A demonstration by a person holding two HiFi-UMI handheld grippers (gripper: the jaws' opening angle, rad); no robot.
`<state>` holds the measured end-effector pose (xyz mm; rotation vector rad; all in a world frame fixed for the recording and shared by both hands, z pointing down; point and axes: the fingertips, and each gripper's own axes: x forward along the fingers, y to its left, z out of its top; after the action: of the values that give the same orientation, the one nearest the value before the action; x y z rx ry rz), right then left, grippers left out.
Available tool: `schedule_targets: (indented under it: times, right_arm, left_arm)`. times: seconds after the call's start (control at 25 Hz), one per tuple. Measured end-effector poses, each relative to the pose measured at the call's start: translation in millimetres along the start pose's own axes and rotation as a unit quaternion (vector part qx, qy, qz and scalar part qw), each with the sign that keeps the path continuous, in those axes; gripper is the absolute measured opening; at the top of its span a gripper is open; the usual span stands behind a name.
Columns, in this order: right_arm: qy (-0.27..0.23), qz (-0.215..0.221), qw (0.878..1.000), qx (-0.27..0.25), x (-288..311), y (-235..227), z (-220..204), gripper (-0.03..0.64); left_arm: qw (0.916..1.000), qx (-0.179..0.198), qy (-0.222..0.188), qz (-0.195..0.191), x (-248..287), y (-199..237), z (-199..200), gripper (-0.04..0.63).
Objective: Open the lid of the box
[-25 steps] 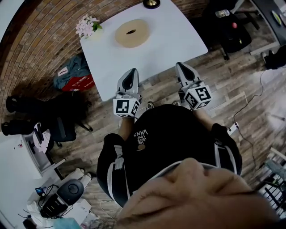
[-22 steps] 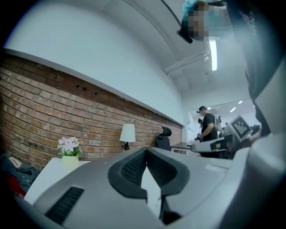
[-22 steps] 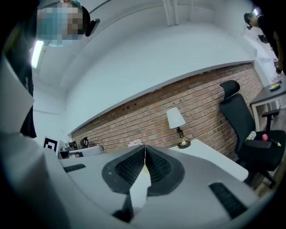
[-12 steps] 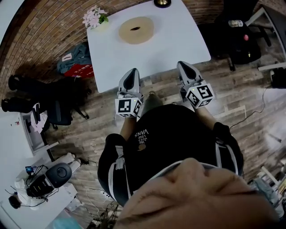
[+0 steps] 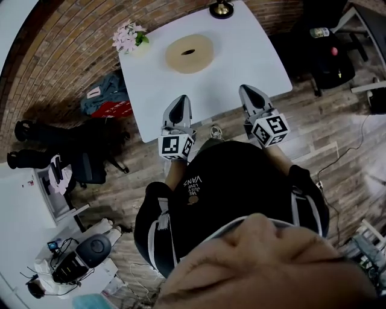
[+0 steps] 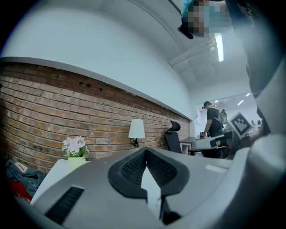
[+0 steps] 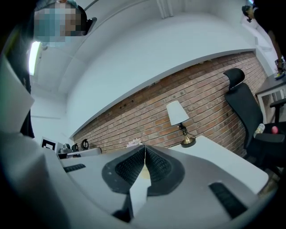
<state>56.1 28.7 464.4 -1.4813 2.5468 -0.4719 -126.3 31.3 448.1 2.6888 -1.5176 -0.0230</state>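
A round tan box (image 5: 192,53) with a dark hole in the middle of its lid lies on the white table (image 5: 241,60), towards the far side. My left gripper (image 5: 179,100) hovers over the table's near edge, shut and empty. To its right, my right gripper (image 5: 246,91) is level with it, also shut with nothing held. Both point at the table, well short of the box. In the left gripper view the jaws (image 6: 145,150) meet; the right gripper view shows the same (image 7: 144,146), and the jaws hide most of the box.
A pot of pale flowers (image 5: 128,36) stands at the table's far left corner, a lamp (image 5: 221,8) at the far edge. A brick wall runs behind. Bags (image 5: 104,100) lie on the floor at left, an office chair (image 5: 329,54) at right. A person (image 6: 213,123) stands far off.
The table and box have slid a little right and down in the head view. Both grippers stay shut and hold almost the same place before the body.
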Motion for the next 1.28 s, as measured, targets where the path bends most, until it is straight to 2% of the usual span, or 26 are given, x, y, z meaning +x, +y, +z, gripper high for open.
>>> schedule_targets:
  times: [0.4,0.64,1.0,1.28]
  right_arm:
    - [-0.015,-0.064,0.998,0.009,47,1,-6,0.003]
    - [-0.016,-0.081,0.997,0.004,57,2,-12,0.003]
    - [0.008,-0.061,0.998,0.003,80,-22,-21,0.003]
    - [0.032,-0.022,0.999,-0.011,105,-42,-21,0.003]
  left_arm:
    - [0.9953,0.040,0.027,-0.084,43,45,-11,0.009]
    - [0.9928,0.030,0.041,-0.109,61,55,-18,0.011]
    - [0.9915,0.039,0.061,-0.108,92,52,-30,0.020]
    - [0.9903,0.057,0.093,-0.087,112,48,-42,0.105]
